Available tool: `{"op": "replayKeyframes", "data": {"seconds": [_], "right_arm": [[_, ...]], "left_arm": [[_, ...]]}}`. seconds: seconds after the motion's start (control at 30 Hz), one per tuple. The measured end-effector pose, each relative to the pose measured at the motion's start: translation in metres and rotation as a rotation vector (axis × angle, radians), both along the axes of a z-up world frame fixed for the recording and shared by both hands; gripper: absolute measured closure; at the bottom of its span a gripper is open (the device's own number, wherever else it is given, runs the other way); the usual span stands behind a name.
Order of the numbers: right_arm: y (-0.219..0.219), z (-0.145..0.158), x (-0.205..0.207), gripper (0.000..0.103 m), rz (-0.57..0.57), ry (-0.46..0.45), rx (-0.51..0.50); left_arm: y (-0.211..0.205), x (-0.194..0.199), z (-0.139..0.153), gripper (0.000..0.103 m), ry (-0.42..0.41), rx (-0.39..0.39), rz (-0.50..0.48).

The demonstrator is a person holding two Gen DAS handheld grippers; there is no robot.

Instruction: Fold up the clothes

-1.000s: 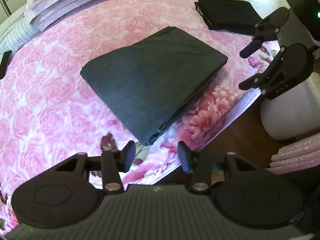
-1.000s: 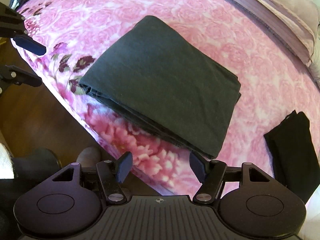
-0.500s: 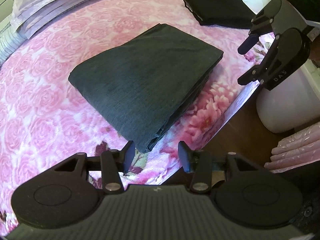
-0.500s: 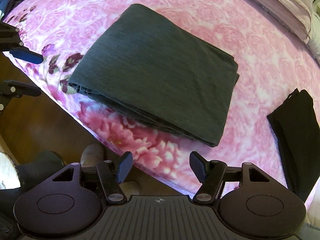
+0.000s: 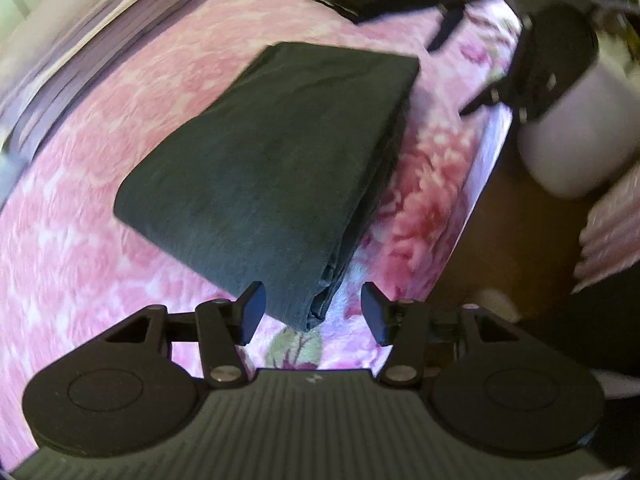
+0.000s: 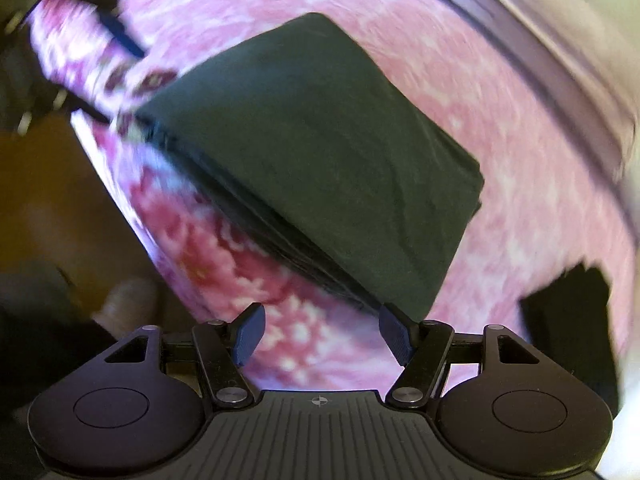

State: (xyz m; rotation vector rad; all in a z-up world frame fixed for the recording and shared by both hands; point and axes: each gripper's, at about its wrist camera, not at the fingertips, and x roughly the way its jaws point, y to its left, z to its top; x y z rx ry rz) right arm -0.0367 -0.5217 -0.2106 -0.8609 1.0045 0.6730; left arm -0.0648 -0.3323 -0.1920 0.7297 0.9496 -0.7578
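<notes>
Folded dark grey garment (image 5: 276,168) lies near the bed (image 5: 72,264) edge, so you've got the left gripper (image 5: 312,312) fingers opening around its near corner and right gripper (image 6: 320,328) fingers apart, empty, at the other corner, likely for another fold.

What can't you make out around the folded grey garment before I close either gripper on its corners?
- folded grey garment: what kind of clothing it is; folding hides it, both views.
- black folded item: cut off by the right wrist view's edge; the right gripper overlaps it in the left view.
- left gripper: motion blur, cropped in the right view.
</notes>
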Motion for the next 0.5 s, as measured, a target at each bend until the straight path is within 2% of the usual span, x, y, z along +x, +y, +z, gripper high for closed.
{"op": "replayKeyframes", "data": {"seconds": [0.1,0.17,0.37,0.5], "right_arm": [[-0.004,-0.012,-0.003,0.037,0.083,-0.055,-0.013],[-0.006,-0.017,-0.002,0.037,0.117,-0.075,-0.005],[-0.025,-0.006,0.03,0.037,-0.054,-0.032,0.158],[-0.038,0.003,0.048,0.037,-0.188,0.04,0.224]], "left_arm": [[-0.007,-0.003,-0.014,0.055,-0.029,0.032,-0.047],[-0.008,-0.003,-0.018,0.055,-0.028,0.029,-0.044],[0.006,-0.002,-0.014,0.05,-0.043,0.018,0.079],[0.008,0.002,-0.015,0.05,-0.001,0.038,0.122]]}}
